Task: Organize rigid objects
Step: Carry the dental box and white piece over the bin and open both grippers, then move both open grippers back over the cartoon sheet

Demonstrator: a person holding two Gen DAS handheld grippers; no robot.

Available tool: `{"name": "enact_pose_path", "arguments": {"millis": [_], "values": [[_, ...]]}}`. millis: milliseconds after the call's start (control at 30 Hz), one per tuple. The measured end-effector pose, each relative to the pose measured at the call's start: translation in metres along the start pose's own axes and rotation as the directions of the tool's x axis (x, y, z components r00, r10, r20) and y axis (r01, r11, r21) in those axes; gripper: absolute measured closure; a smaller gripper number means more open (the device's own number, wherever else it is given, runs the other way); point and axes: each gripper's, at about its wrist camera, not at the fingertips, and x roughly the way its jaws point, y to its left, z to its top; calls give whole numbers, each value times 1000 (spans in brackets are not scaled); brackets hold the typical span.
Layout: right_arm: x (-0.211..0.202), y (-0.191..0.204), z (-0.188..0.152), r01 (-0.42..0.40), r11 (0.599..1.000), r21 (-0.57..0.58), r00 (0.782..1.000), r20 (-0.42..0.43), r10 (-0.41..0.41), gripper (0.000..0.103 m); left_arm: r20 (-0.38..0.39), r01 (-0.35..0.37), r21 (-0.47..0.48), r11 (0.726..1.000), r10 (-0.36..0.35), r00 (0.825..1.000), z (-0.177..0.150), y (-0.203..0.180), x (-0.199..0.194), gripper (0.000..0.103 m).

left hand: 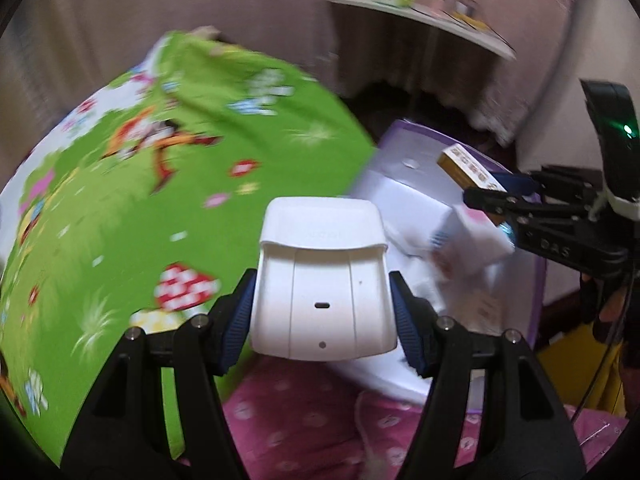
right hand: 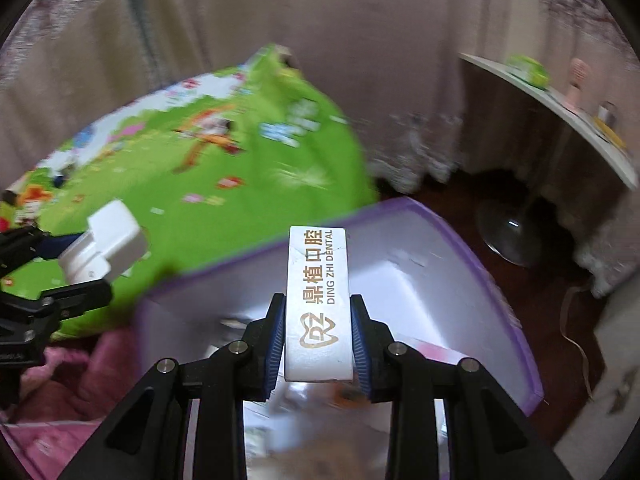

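Observation:
My left gripper point(left hand: 322, 316) is shut on a white plastic device point(left hand: 324, 280), its blue pads pressing both sides. It hangs over the edge where a green cartoon blanket point(left hand: 160, 168) meets a white bin with a purple rim point(left hand: 404, 148). My right gripper point(right hand: 319, 340) is shut on a narrow white box printed "DING ZHI DENTAL" point(right hand: 320, 304), held above the open bin point(right hand: 516, 312). The left wrist view shows the right gripper point(left hand: 496, 190) at the right with the box's gold side point(left hand: 464, 166). The right wrist view shows the left gripper point(right hand: 60, 268) and the device point(right hand: 108, 240) at the left.
Several blurred boxes point(left hand: 468, 244) lie inside the bin. Pink bedding point(left hand: 304, 420) lies under my left gripper. A white round table point(right hand: 568, 120) with small items stands at the right by beige curtains point(right hand: 320, 20), above a dark floor point(right hand: 540, 300). A yellow object point(left hand: 576, 360) sits beside the bin.

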Motion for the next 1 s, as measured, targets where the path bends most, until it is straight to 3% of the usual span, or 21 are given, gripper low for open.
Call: {"name": "enact_pose_path", "arguments": {"millis": [267,433,500,567,667,800,1000], "values": [[-5,-48,-29,56,993,102,998,-30,-53,71,-53,40,126,991,-34,998,0,-53,22,36],[-6,-58,-15,39,991,125,999,18,-41,68,38,90,69,994,-93,995,12,-44,13,35],[-4,-58,-3,57,988,141,998,26,-61,49,108,55,7,998,-55,993,17,-26,2,33],[-5,-57,7,34,985,167,998,45,-42,45,167,18,-59,998,-8,986,17,-3,-10,26],[-5,-40,24,29,993,113,998,58,-36,45,234,-89,-154,984,124,964,8,39,-30,20],[3,7,49,2,1000,-17,999,48,-2,44,215,-264,-256,930,322,922,-25,104,-53,19],[24,106,75,-96,970,-225,995,1,98,44,82,-452,-447,772,539,838,-110,209,-81,17]]}}
